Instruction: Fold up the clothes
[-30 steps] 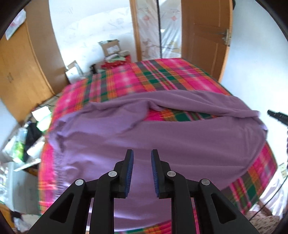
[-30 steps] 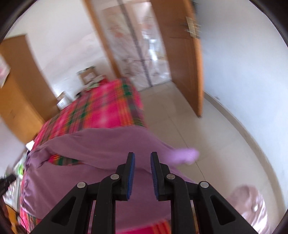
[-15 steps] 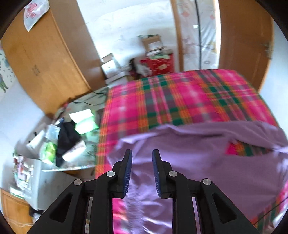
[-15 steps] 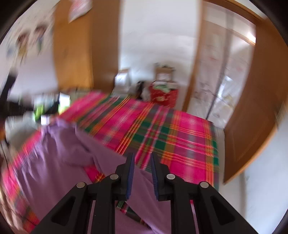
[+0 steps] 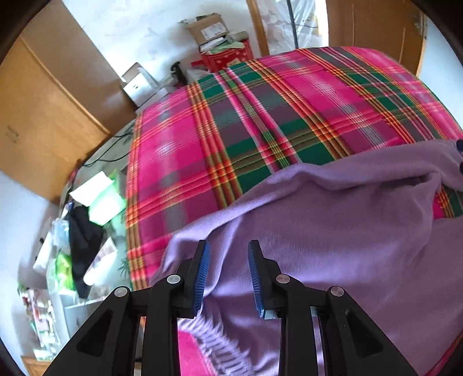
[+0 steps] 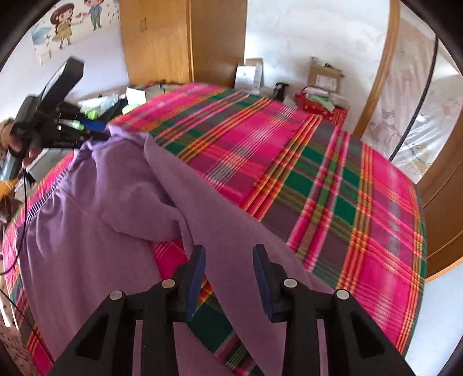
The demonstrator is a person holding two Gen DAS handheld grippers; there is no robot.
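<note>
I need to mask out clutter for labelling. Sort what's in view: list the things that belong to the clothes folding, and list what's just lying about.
Belongs to the job:
- purple garment, spread on the plaid bedspread
- left gripper, open, above its corner
- right gripper, jaws just opened, over a purple strip

Lying about:
- cardboard box
- red box
- white box
- bedside clutter

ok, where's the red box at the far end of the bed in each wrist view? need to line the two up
Left wrist: the red box is at top centre, beyond the bed's far edge, with a cardboard box on it.
Right wrist: it is upper right of centre, just past the plaid blanket, left of the wooden door frame.
Shared landmark: the purple garment lying on the blanket.
</note>
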